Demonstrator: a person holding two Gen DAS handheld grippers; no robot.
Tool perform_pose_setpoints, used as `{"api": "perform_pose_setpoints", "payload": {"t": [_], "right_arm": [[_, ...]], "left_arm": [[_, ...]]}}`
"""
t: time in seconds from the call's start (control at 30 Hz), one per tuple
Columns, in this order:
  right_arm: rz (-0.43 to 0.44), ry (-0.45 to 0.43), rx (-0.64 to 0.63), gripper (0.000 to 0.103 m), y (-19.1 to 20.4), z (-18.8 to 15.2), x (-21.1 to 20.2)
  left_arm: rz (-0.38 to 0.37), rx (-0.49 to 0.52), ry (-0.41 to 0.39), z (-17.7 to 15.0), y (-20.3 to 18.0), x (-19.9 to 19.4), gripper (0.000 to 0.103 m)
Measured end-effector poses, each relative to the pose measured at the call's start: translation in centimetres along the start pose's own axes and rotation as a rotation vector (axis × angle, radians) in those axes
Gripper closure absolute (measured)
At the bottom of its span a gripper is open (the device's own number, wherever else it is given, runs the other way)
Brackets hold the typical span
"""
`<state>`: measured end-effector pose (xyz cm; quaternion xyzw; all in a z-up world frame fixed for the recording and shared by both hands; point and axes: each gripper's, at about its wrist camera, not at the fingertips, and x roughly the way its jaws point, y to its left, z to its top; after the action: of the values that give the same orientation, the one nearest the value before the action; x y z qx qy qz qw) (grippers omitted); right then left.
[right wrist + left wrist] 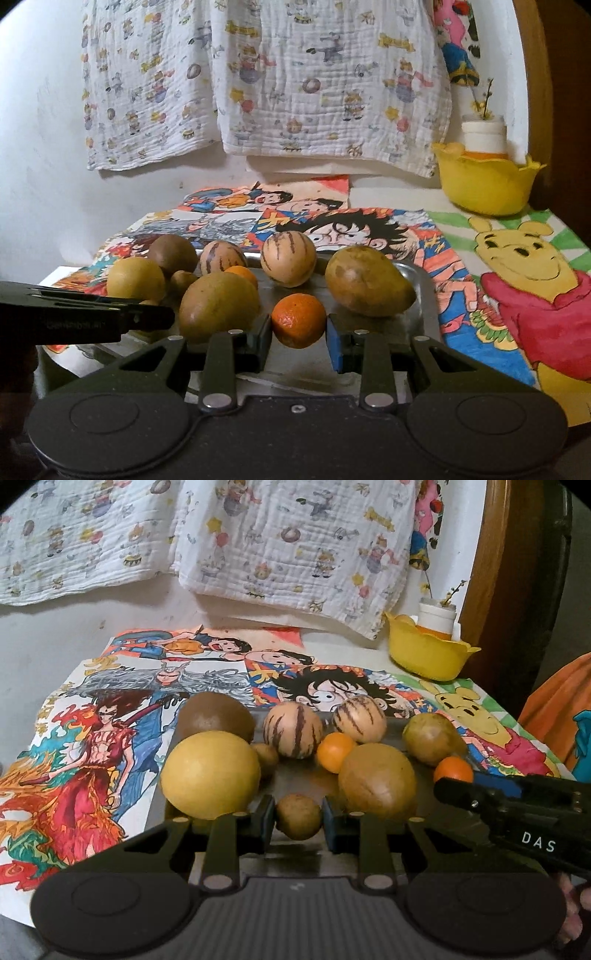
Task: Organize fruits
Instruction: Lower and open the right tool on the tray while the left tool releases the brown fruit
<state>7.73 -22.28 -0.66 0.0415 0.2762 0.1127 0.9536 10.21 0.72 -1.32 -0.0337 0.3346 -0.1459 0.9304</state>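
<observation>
A: Where do the fruits sit?

B: All on a metal tray [424, 291] laid over cartoon drawings [517, 280] on the table. Nearest the right gripper [299, 332] is a small orange [298, 320], right between its fingers. Nearest the left gripper [298, 816] is a small brown fruit [298, 816], likewise between the fingers.

A: Are they pinched?

B: The left fingers sit close on either side of the brown fruit; whether they touch it I cannot tell. The right jaws are spread around the orange, with a sliver of gap on the blue-padded side.

A: And further out?

B: A large yellow fruit [210, 773] at the left, a tan one [376, 779] beside it, two striped fruits [292, 729] behind, a dark brown one [214, 712] at the back left, a mango-shaped fruit [367, 282] on the right.

A: Anything hard to see?

B: A second orange [335, 751] is half hidden behind the tan fruit. A yellow bowl [484, 184] at the far right hides most of a white jar [484, 136]. Each gripper's body is cut off at the frame bottom, and the hands barely show.

A: Their poses?

B: Both are held low and level, side by side, pointing across the tray toward the hanging printed cloth [295, 85]
</observation>
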Motion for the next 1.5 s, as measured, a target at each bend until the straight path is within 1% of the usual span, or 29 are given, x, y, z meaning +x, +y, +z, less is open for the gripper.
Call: {"api": "perform_pose_setpoints", "payload": {"t": [0.23, 0.57, 0.73, 1.13, 1.2, 1.37, 1.43, 1.47, 1.5], "right_arm": [[-0.028, 0.024, -0.004, 0.069, 0.5, -0.6, 0.6], [-0.041, 0.028, 0.006, 0.069, 0.5, -0.8, 1.0], [-0.047, 0.041, 0.004, 0.069, 0.7, -1.0, 1.4], [-0.055, 0.026, 0.004, 0.068, 0.8, -1.2, 1.0], [-0.057, 0.023, 0.007, 0.068, 0.9, -1.2, 0.7], [-0.073, -0.007, 0.0, 0.063, 0.9, -1.3, -1.0], [-0.077, -0.021, 0.004, 0.06, 0.9, -1.2, -1.7], [-0.079, -0.029, 0.006, 0.059, 0.9, -1.2, -2.0], [-0.079, -0.038, 0.009, 0.057, 1.0, -1.2, -2.4]], "left_arm": [[0.021, -0.013, 0.005, -0.2, 0.0, 0.3, 0.073], [0.037, -0.038, 0.005, -0.4, 0.4, 0.6, 0.073], [0.05, -0.026, -0.001, -0.5, 0.1, 0.6, 0.073], [0.061, -0.035, -0.007, -0.7, -0.1, 0.4, 0.073], [0.06, -0.041, -0.004, -0.7, -0.2, 0.3, 0.071], [0.047, -0.076, 0.003, -0.7, -0.2, -0.4, 0.067], [0.049, -0.083, -0.001, -0.8, -0.2, -0.8, 0.063], [0.05, -0.086, -0.004, -0.9, -0.3, -1.1, 0.057], [0.053, -0.088, -0.011, -0.9, -0.3, -1.5, 0.047]]}}
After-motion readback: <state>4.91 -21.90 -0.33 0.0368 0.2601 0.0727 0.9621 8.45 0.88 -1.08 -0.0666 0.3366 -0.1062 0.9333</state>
